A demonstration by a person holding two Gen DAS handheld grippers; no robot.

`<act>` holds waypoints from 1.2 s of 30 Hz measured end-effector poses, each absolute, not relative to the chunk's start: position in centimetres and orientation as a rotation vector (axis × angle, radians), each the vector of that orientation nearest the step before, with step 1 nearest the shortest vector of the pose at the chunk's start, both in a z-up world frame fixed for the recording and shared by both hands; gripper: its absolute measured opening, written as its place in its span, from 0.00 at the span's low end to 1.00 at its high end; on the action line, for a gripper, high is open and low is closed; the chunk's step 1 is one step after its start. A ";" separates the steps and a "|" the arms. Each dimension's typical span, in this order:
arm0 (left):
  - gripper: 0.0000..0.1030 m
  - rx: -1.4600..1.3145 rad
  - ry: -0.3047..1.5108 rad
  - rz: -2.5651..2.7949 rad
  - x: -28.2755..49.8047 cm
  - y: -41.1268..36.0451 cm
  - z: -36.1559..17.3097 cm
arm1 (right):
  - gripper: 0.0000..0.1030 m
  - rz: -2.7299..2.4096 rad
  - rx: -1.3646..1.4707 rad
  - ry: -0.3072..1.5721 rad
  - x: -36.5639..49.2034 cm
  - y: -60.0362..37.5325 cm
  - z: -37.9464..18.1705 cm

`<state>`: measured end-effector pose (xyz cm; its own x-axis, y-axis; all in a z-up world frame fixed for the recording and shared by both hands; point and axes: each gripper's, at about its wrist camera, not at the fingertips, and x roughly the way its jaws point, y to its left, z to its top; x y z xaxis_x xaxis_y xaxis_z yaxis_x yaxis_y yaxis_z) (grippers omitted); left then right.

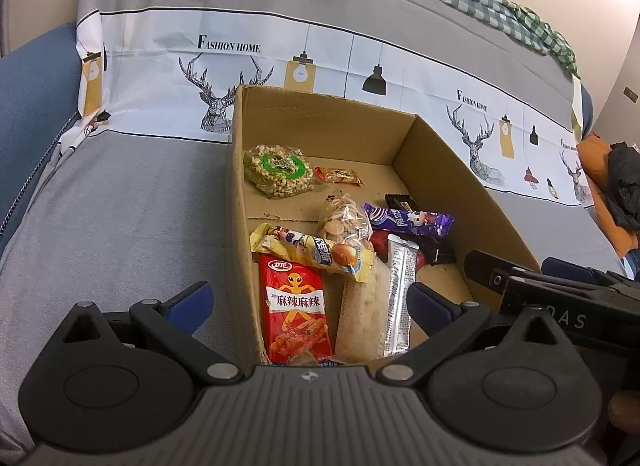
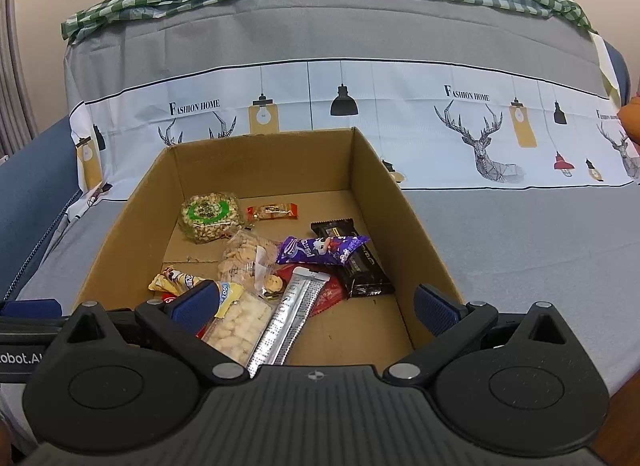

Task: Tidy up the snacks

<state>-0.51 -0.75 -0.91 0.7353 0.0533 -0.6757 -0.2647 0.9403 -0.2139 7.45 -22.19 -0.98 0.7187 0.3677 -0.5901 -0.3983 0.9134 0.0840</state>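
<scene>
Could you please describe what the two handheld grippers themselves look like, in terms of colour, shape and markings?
Both are matte black plastic. The left gripper and right gripper each have a ribbed grey-black body, two round housings, silver pivot pins and blue textured finger pads. White lettering is partly visible on each gripper's side.

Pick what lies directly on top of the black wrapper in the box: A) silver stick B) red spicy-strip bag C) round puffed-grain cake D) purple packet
D: the purple packet lies across the black wrapper in the cardboard box, clearest in the right wrist view.
</scene>
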 end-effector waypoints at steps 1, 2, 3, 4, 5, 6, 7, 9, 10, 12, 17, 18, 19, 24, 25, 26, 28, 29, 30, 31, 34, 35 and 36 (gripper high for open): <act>1.00 -0.306 0.726 0.178 -0.5 -0.8 -0.9 | 0.99 0.424 -0.050 0.641 7.4 -22.2 -1.0; 1.00 -0.307 0.725 0.178 -0.5 -0.7 -0.9 | 0.99 0.425 -0.048 0.641 7.5 -22.2 -1.0; 1.00 -0.307 0.726 0.177 -0.5 -0.7 -0.9 | 0.99 0.425 -0.049 0.643 7.5 -22.2 -1.0; 1.00 -0.307 0.726 0.177 -0.5 -0.7 -0.9 | 0.99 0.425 -0.049 0.643 7.5 -22.2 -1.1; 1.00 -0.306 0.725 0.176 -0.5 -0.8 -0.9 | 0.99 0.425 -0.049 0.643 7.4 -22.2 -1.1; 1.00 -0.304 0.724 0.176 -0.5 -0.8 -0.9 | 0.99 0.425 -0.050 0.644 7.5 -22.2 -1.1; 1.00 -0.303 0.726 0.177 -0.5 -0.8 -0.9 | 0.99 0.426 -0.050 0.645 7.4 -22.2 -1.1; 1.00 -0.305 0.726 0.176 -0.5 -0.8 -1.0 | 0.99 0.425 -0.052 0.646 7.5 -22.2 -1.1; 1.00 -0.304 0.724 0.175 -0.5 -0.9 -1.0 | 0.99 0.425 -0.053 0.646 7.5 -22.2 -1.1; 1.00 -0.302 0.723 0.175 -0.5 -0.9 -0.9 | 0.99 0.425 -0.052 0.646 7.4 -22.2 -1.1; 1.00 -0.303 0.720 0.171 -0.6 -1.0 -1.0 | 0.99 0.428 -0.050 0.645 7.5 -22.3 -1.1; 1.00 -0.304 0.720 0.171 -0.6 -1.1 -0.9 | 0.99 0.427 -0.052 0.645 7.5 -22.3 -1.1; 1.00 -0.302 0.718 0.171 -0.6 -1.1 -0.9 | 0.99 0.425 -0.054 0.644 7.5 -22.3 -1.1; 1.00 -0.298 0.717 0.167 -0.7 -1.2 -1.0 | 0.99 0.426 -0.051 0.648 7.5 -22.5 -1.2; 1.00 -0.297 0.717 0.164 -0.6 -1.2 -1.0 | 0.99 0.427 -0.053 0.648 7.5 -22.5 -1.2; 1.00 -0.296 0.718 0.162 -0.6 -1.2 -1.0 | 0.99 0.428 -0.054 0.647 7.5 -22.5 -1.2; 1.00 -0.295 0.718 0.159 -0.6 -1.2 -1.0 | 0.99 0.428 -0.056 0.645 7.4 -22.5 -1.2; 1.00 -0.295 0.717 0.158 -0.6 -1.2 -1.0 | 0.99 0.428 -0.055 0.648 7.4 -22.5 -1.2; 1.00 -0.295 0.717 0.157 -0.5 -1.2 -1.0 | 0.99 0.429 -0.055 0.650 7.4 -22.5 -1.2; 1.00 -0.296 0.718 0.157 -0.5 -1.3 -1.0 | 0.99 0.429 -0.055 0.652 7.4 -22.6 -1.2; 1.00 -0.293 0.710 0.152 -0.5 -1.4 -1.0 | 0.99 0.430 -0.052 0.656 7.5 -22.7 -1.2; 1.00 -0.292 0.708 0.150 -0.5 -1.4 -1.0 | 0.99 0.430 -0.049 0.660 7.5 -22.8 -1.2; 1.00 -0.292 0.708 0.149 -0.5 -1.4 -1.0 | 0.99 0.432 -0.047 0.661 7.6 -22.9 -1.2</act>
